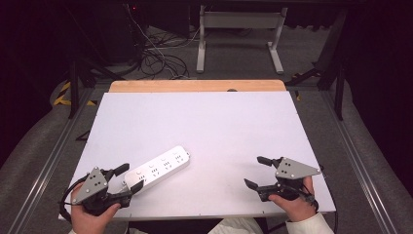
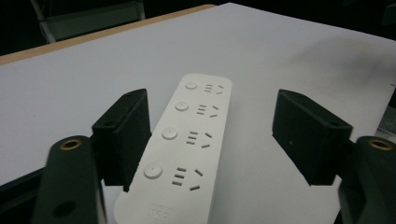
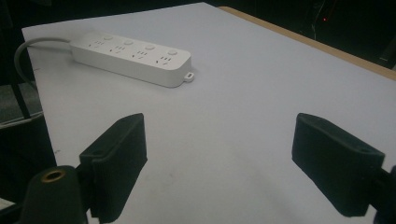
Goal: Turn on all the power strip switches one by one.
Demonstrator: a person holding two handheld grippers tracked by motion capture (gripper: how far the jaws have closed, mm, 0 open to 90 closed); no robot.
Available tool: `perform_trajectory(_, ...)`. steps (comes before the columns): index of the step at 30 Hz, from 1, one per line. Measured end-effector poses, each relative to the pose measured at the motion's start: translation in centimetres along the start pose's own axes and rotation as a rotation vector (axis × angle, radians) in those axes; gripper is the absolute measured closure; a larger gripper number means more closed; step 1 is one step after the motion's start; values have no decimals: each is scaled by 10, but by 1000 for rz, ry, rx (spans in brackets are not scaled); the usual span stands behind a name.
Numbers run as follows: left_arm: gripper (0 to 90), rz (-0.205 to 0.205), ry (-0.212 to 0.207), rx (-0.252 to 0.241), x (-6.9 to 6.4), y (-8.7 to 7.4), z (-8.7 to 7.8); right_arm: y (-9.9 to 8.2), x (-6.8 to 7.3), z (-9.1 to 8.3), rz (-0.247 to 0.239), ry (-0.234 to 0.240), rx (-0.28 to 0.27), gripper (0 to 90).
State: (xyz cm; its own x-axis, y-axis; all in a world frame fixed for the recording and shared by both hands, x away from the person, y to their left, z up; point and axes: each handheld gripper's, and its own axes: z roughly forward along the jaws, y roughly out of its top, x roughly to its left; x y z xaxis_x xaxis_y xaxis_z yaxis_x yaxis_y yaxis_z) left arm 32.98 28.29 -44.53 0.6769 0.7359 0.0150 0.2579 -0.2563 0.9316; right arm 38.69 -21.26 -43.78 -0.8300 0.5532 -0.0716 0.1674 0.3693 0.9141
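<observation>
High view: a white power strip (image 1: 158, 169) lies flat on the white table (image 1: 209, 122), in the near left part of the surface, its long axis running from near left to far right. The left gripper (image 1: 127, 178) sits at the near left corner, held in the person's left hand (image 1: 92, 214); its jaws stand wide apart around the near end of the strip, with no pad seen pressing on it. The right gripper (image 1: 258, 171) rests near the near right edge, well apart from the strip, jaws wide and nothing between them.

Left gripper view: the power strip (image 2: 187, 144) runs away between the two black jaws (four sockets, each with a round button beside it); the left jaw stands just beside the strip's edge, the right jaw apart from it.

Right gripper view: the power strip (image 3: 133, 58) lies far left on the table, a grey cable (image 3: 25, 49) leaving its left end.
</observation>
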Motion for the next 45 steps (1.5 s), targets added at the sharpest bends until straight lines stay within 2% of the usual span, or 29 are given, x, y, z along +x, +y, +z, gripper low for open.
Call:
perform_trajectory(17,362,18,-7,21,-1,8,-4,-1,2,3,-8,14,6,210)
perform_trajectory(22,418,27,-8,42,0,14,-5,-2,2,4,-5,19,10,211)
perform_trajectory(32,600,6,-28,82,7,25,-6,-3,3,9,-4,34,36,215)
perform_trajectory(39,667,-6,-38,115,10,32,0,-4,4,11,-6,44,43,215)
perform_trajectory(41,686,-26,-45,127,11,33,2,-4,4,11,-4,46,48,215)
perform_trajectory(45,751,-21,-50,153,17,34,6,-5,4,12,-7,51,49,215)
